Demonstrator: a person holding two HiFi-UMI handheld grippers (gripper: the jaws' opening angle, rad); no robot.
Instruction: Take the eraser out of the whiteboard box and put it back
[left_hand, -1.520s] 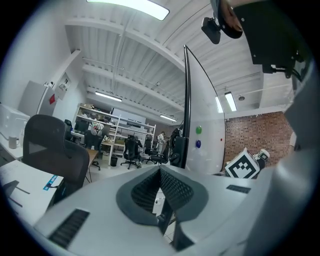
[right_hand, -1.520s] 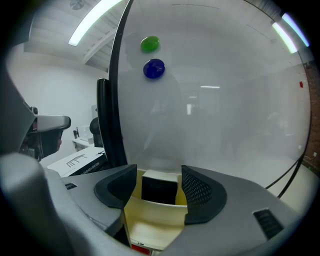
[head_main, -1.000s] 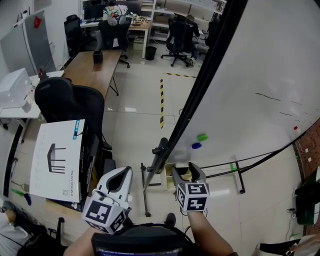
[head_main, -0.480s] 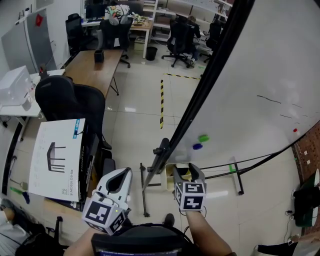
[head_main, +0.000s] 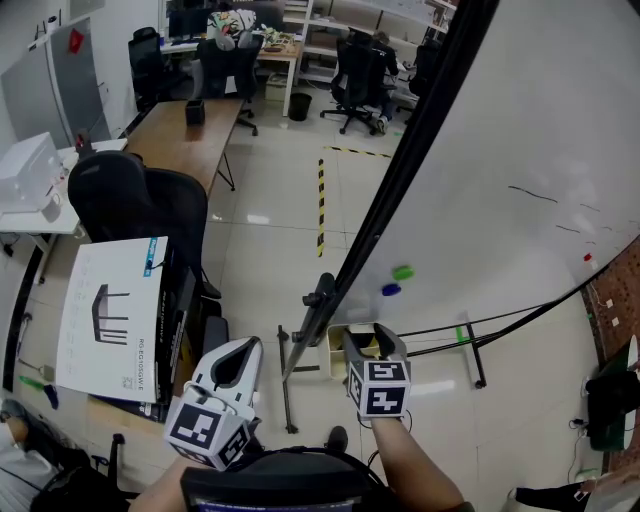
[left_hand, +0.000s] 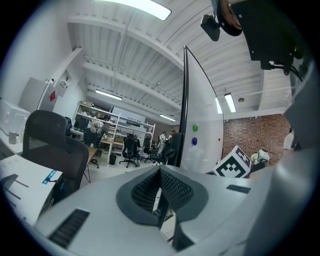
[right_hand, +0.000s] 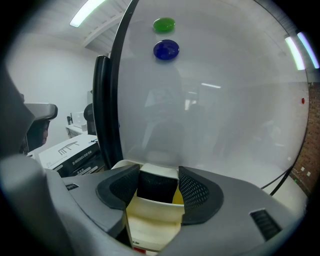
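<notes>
A cream whiteboard box (head_main: 336, 352) hangs at the lower edge of the whiteboard (head_main: 520, 150). In the right gripper view the black eraser (right_hand: 156, 186) stands upright in that box (right_hand: 150, 220), with a yellow item beside it. My right gripper (head_main: 363, 338) (right_hand: 159, 182) reaches into the box. Its jaws have just been closing a little, and both pads now lie against the eraser's sides. My left gripper (head_main: 238, 360) (left_hand: 160, 192) hangs to the left of the board, shut with nothing in it.
A green magnet (head_main: 402, 272) and a blue magnet (head_main: 391, 290) stick to the board above the box. The board's stand legs (head_main: 290, 385) spread over the floor. To the left are a white carton (head_main: 110, 318), a black office chair (head_main: 140, 200) and a long desk (head_main: 190, 130).
</notes>
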